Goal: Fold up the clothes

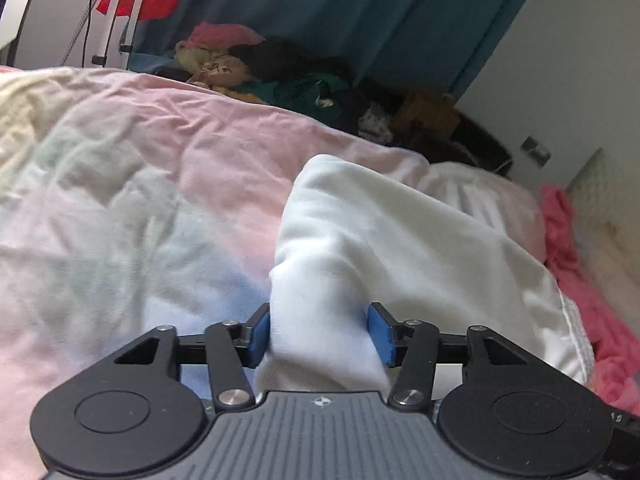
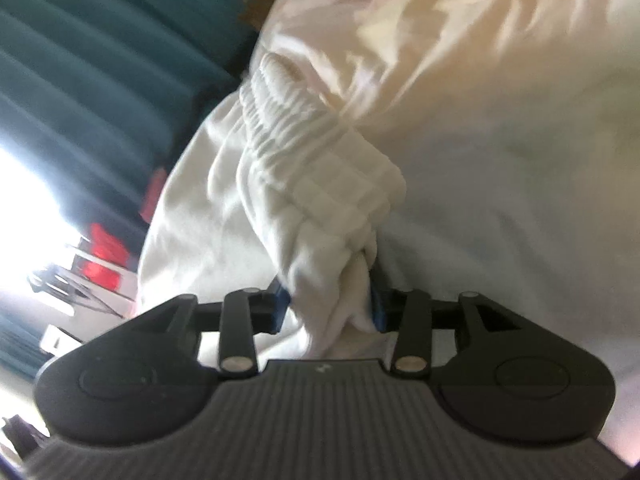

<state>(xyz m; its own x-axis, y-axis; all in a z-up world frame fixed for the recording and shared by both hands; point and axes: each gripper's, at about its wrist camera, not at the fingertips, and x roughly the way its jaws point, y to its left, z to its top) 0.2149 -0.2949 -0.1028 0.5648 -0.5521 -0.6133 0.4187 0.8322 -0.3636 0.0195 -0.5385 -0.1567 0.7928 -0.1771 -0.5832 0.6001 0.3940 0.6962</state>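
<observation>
The left tongs [image 1: 320,334] sit low over a bed [image 1: 132,184] covered in a rumpled pastel sheet of pink, pale green and blue. A white garment [image 1: 400,248] lies on the bed toward its right edge, and a thick fold of it runs back between the blue pads [image 1: 259,336] of the left tongs. The left-hand pad touches the cloth; the other stands just clear of it, so the hold looks slack, though whether any pinch remains cannot be told.

In the right wrist view, the right tongs [image 2: 330,306] have a bunched part of the same white garment [image 2: 224,216] between their pads [image 2: 378,308], just below its ribbed elastic band [image 2: 304,152]. The cloth fills the gap there and both pads meet it, so these tongs are grasping the garment.

Beyond the far edge of the bed a heap of mixed clothes [image 1: 280,76] lies before a teal curtain [image 1: 360,12]. A pink cloth [image 1: 576,264] lies along the bed's right edge, beside the white garment.
</observation>
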